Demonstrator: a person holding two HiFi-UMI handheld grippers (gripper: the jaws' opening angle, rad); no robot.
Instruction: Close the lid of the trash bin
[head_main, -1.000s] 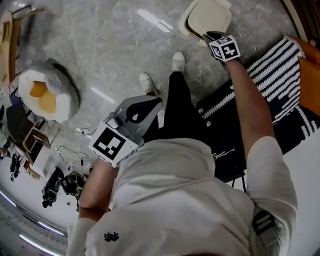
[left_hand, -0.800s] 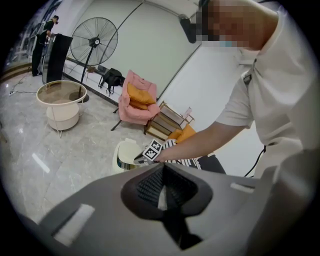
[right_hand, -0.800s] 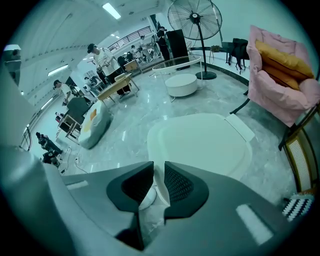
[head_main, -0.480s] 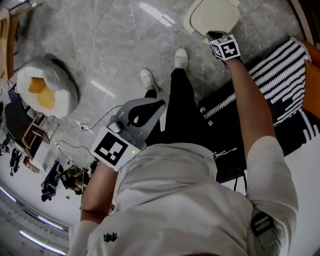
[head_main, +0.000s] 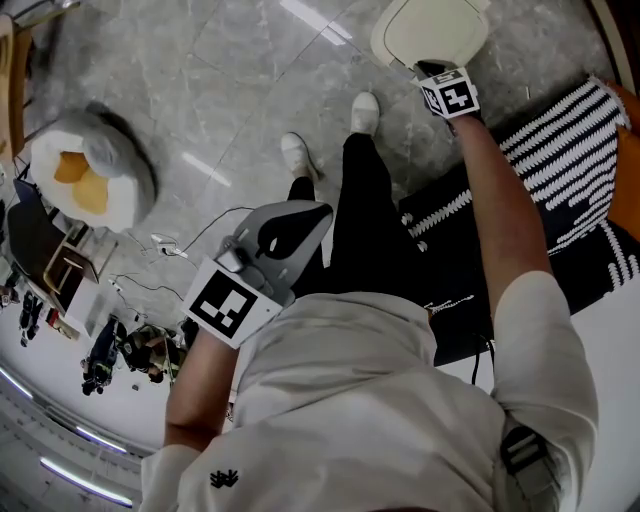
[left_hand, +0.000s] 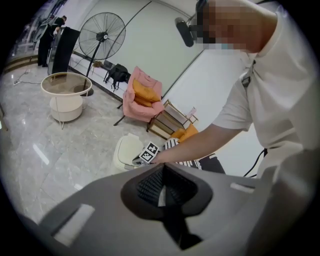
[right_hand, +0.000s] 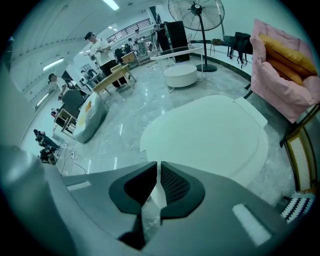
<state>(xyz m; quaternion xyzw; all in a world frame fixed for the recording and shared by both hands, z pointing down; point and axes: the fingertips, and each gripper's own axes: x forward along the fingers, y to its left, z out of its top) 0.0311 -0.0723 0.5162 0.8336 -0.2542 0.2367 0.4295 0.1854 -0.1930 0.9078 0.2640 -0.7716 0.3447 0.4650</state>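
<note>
We had the right tongs pinched together just over the trash bin lid, which lay flat; left tongs also together, empty, well apart from it.

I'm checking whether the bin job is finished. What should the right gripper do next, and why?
Probably lift the right gripper up and away from the lid. The lid already looks flat and closed, and the jaws, nearly together, sit just at its near edge.
</note>
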